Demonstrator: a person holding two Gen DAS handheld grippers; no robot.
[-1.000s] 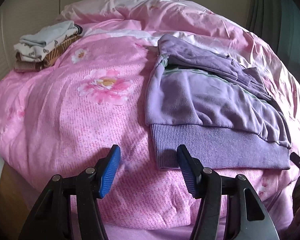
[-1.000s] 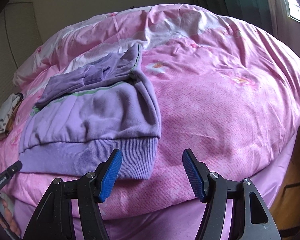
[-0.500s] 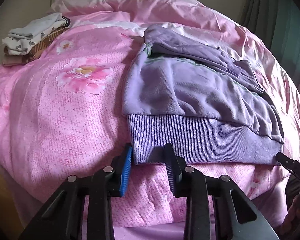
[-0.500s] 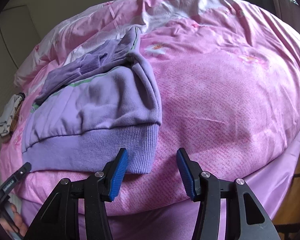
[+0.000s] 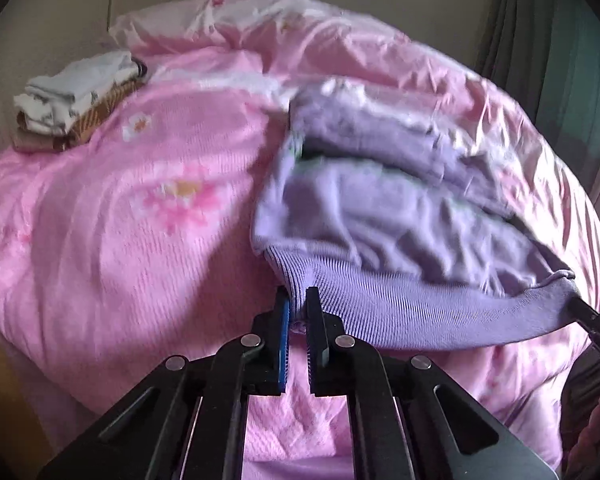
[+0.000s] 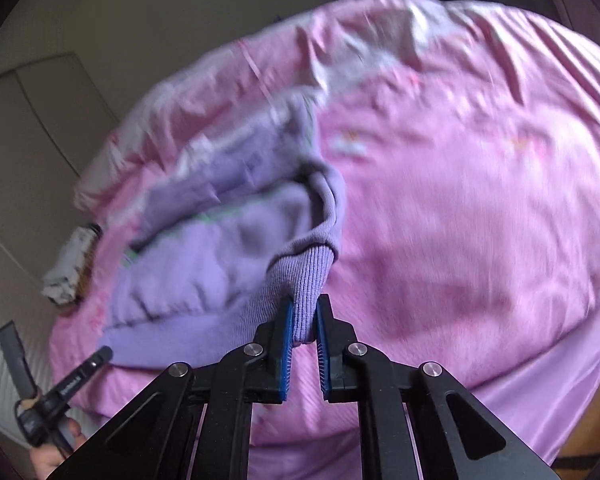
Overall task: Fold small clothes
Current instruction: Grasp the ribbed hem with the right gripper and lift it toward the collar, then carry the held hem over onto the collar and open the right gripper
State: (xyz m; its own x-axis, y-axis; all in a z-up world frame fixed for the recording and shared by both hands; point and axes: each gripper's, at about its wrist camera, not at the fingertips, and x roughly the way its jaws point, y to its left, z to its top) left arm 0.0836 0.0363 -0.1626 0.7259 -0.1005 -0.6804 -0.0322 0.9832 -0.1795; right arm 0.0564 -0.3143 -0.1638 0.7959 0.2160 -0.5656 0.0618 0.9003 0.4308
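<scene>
- Now the left tool (image 5: 297, 304) and right tool (image 6: 303, 316), wide before, pinch the purple sweater's (image 5: 400, 216) hem corners.
- It lies on the pink bed (image 5: 112, 240), folded clothes (image 5: 72, 100) behind.

The left gripper (image 5: 298, 300) is clamped on the purple sweater's (image 5: 400, 216) hem corner. The right gripper (image 6: 303, 312) pinches the opposite corner, lifted.

My left wrist view looks low and close along my left gripper (image 5: 298, 304) across the pink quilt (image 5: 100, 240) toward the wall, my right wrist view equally near, tilted, both sharing the purple sweater (image 5: 380, 216) hem between them.
</scene>
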